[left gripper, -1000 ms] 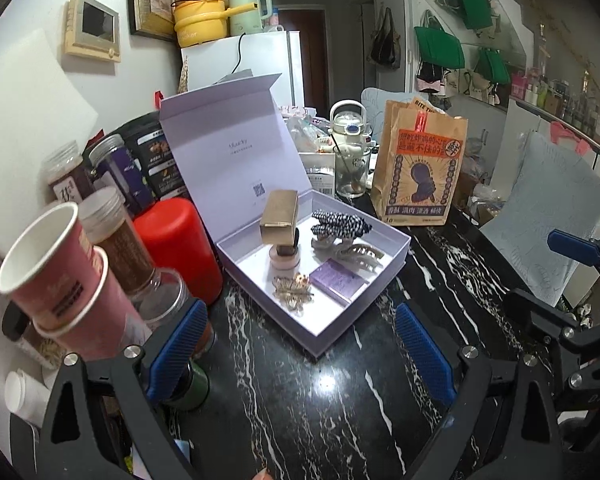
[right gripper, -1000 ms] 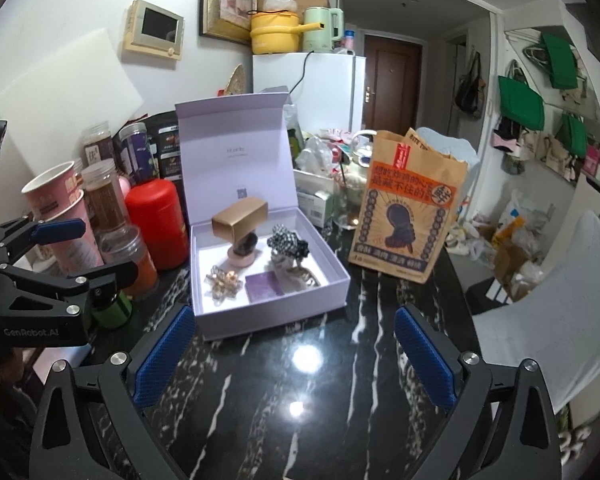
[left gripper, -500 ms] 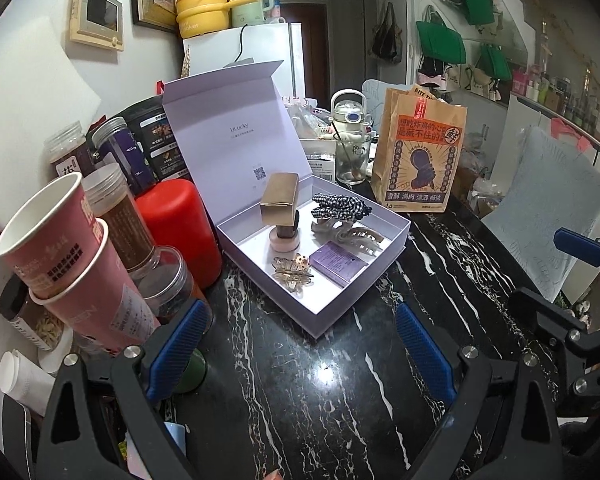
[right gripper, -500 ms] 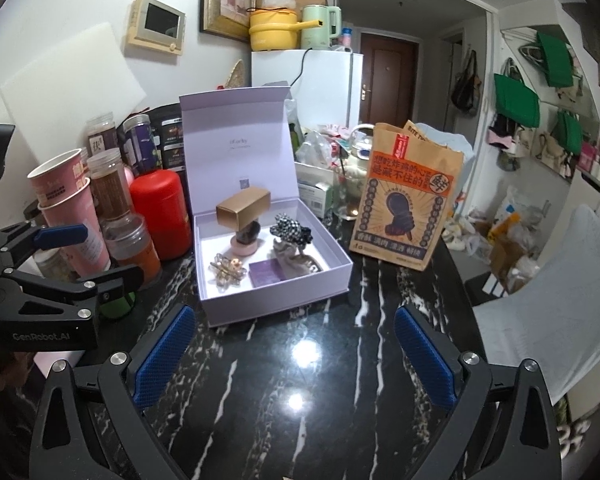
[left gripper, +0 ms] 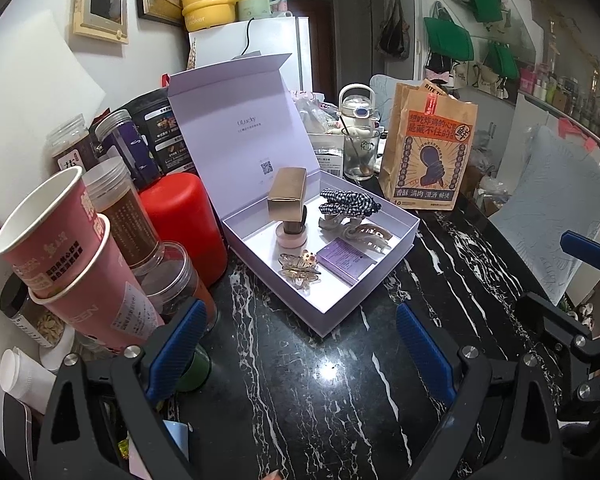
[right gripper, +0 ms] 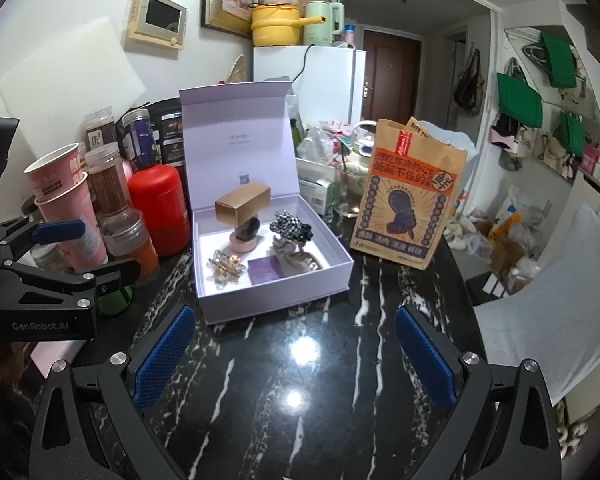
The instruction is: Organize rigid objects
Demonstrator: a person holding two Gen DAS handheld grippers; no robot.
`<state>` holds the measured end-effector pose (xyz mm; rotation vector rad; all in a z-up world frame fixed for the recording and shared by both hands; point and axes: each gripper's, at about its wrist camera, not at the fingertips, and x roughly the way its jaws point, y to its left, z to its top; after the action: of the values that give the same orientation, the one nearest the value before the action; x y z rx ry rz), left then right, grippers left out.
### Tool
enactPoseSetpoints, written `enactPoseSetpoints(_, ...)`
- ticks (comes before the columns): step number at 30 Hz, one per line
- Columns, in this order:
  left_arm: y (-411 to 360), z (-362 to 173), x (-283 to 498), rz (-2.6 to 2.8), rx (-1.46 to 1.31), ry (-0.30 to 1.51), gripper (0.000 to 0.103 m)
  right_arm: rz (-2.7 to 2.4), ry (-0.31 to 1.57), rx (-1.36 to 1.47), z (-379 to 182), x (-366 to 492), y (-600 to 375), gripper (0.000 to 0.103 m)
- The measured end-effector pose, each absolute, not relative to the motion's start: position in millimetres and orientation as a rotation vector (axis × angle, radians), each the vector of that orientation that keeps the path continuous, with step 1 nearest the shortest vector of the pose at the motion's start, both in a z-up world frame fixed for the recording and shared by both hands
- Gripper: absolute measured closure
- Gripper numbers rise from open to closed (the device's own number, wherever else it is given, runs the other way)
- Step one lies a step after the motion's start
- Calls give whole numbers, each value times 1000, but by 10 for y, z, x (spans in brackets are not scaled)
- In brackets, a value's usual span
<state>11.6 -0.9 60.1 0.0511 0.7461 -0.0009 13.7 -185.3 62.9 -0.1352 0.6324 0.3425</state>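
Cups (left gripper: 60,248) are crowding the spread, empty left gripper (left gripper: 296,344) in its own view only, the lilac box (right gripper: 276,296) is sitting open ahead of both, and the right gripper (right gripper: 296,360), gaping empty, is seeing the bag (right gripper: 410,196) unobstructed.

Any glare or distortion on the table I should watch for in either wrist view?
Left wrist view: one bright lamp reflection on the black marble table, fisheye bending the edges. Right wrist view: two reflections on the table, box contents sharp, corners black.
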Motion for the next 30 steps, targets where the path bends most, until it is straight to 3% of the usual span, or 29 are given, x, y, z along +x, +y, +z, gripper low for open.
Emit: enactPoseSetpoints(30, 29, 601, 137, 22, 61, 751, 6, 350, 657, -134, 572, 222, -1853, 2)
